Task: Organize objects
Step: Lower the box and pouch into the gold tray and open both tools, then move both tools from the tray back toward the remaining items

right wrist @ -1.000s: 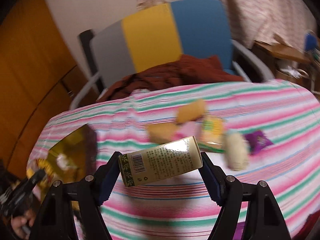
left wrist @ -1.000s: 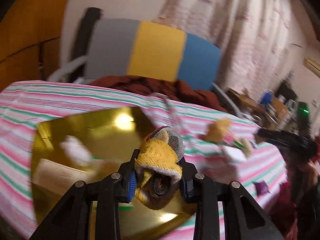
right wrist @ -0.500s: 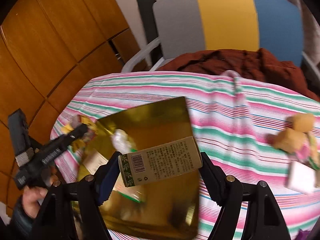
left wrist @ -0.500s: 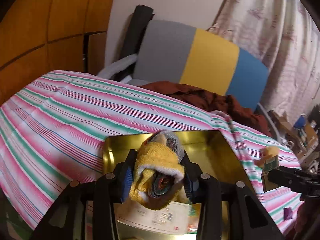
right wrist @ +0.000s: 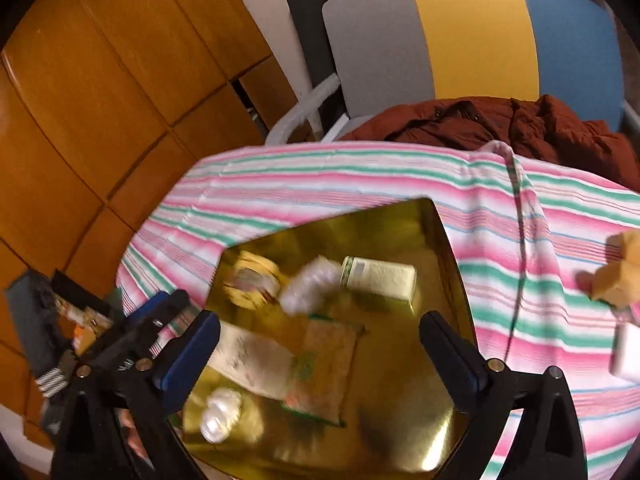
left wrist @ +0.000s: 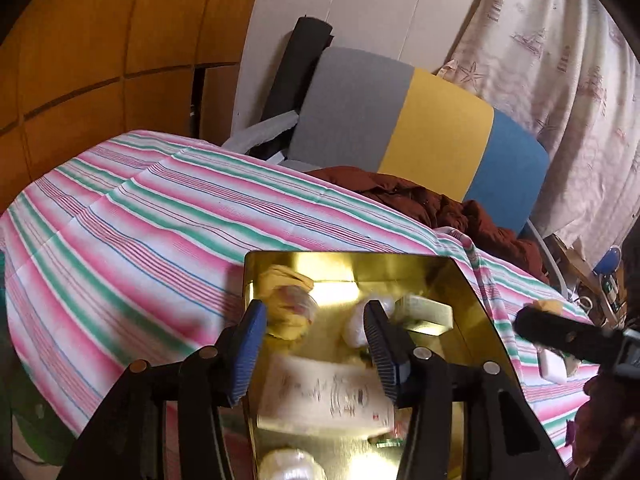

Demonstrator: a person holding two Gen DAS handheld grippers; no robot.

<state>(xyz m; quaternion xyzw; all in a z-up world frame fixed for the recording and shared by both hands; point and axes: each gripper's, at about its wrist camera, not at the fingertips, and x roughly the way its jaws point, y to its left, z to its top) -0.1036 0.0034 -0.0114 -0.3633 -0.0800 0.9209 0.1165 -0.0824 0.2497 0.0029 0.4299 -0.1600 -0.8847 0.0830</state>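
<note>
Tongs, left (left wrist: pixel 314 342) and right (right wrist: pixel 320 354), gape empty above blurred gold tray (right wrist: pixel 400 432) contents.

Both claws let go: yellow knit toy (left wrist: pixel 286 312) dropped ahead of left gripper (left wrist: pixel 314 350), carton (right wrist: pixel 378 282) ahead of right gripper (right wrist: pixel 320 354), both in gold tray (right wrist: pixel 400 432).

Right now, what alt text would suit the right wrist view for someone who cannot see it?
An open right gripper hangs over a gold tray on a striped tablecloth. In the tray lie a small box, a yellow sock and packets.
</note>
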